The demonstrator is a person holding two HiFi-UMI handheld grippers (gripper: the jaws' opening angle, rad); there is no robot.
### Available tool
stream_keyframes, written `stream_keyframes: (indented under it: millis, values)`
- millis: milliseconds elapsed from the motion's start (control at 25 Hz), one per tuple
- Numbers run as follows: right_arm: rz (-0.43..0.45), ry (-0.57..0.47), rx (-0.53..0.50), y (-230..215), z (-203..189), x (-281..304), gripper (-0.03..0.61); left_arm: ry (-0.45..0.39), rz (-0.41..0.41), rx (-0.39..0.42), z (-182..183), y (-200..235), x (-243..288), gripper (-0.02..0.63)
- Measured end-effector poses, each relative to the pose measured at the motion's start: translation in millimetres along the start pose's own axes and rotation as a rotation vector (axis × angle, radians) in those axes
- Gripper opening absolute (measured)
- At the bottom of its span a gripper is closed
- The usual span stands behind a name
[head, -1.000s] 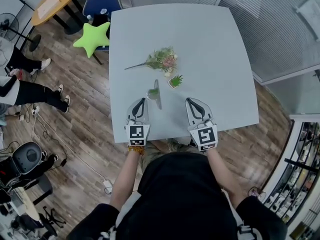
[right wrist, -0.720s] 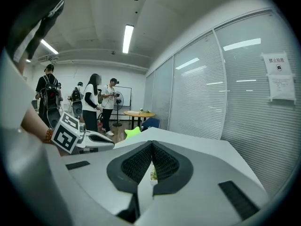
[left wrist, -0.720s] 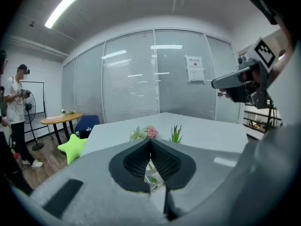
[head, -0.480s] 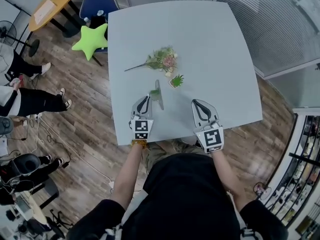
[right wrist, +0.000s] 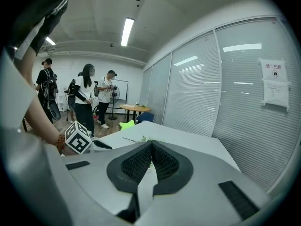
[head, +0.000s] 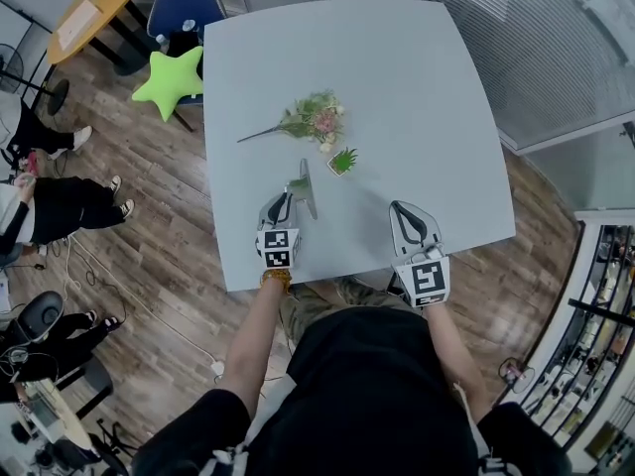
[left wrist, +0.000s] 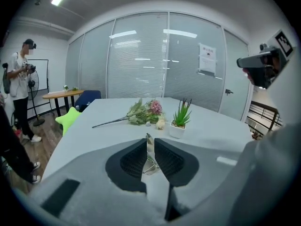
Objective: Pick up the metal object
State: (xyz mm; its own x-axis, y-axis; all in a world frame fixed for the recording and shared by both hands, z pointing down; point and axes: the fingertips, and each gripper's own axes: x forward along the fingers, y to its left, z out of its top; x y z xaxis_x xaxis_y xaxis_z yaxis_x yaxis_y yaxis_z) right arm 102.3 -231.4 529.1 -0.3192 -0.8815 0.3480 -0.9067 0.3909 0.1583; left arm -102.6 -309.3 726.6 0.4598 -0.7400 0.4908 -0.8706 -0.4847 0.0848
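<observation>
Office rm w/ glass walls, shut blinds, wood floor; 1 pale grey table [head: 417, 87] in the middle. Only container on it: 1 small white pot [left wrist: 177, 131], upright, w/ a spiky green plant in it. Just beyond the pot lies 1 bunch of flowers [head: 313, 119], stem pointing left. 1 metal object [left wrist: 149, 142], thin & shiny, stands on the table nearer the person than the pot, between the jaws of the left tongs [head: 281, 204]. Those jaws are opening, gap narrow, strip close to the left-hand pad. Right tongs [head: 413, 222]: jaws together at the tips, nothing between, over the table's near edge, well apart from the metal object.

Writing: 1 paper notice [right wrist: 275, 86] on the glass wall w/ a red heading, too small to read.

Off the table: 1 green star cushion [head: 167, 77] beside 1 blue chair [head: 189, 8]. 3 people [right wrist: 87, 98] stand at the back in the right gripper view.
</observation>
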Motion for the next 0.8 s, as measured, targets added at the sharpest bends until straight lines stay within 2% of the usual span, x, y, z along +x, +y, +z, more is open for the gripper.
stream_keyframes:
  millis: [240,480,800]
  values:
    - [-0.040,0.014,0.013,-18,-5,-7,0.000,0.043,0.003,-0.026,-7,2,11,0.067]
    - [-0.018,0.035,-0.012,-16,-13,-10,0.000,0.063,0.012,-0.081,-21,7,25,0.110]
    - [-0.027,0.037,-0.011,-18,-20,-17,0.000,0.052,0.003,-0.178,-25,8,30,0.100]
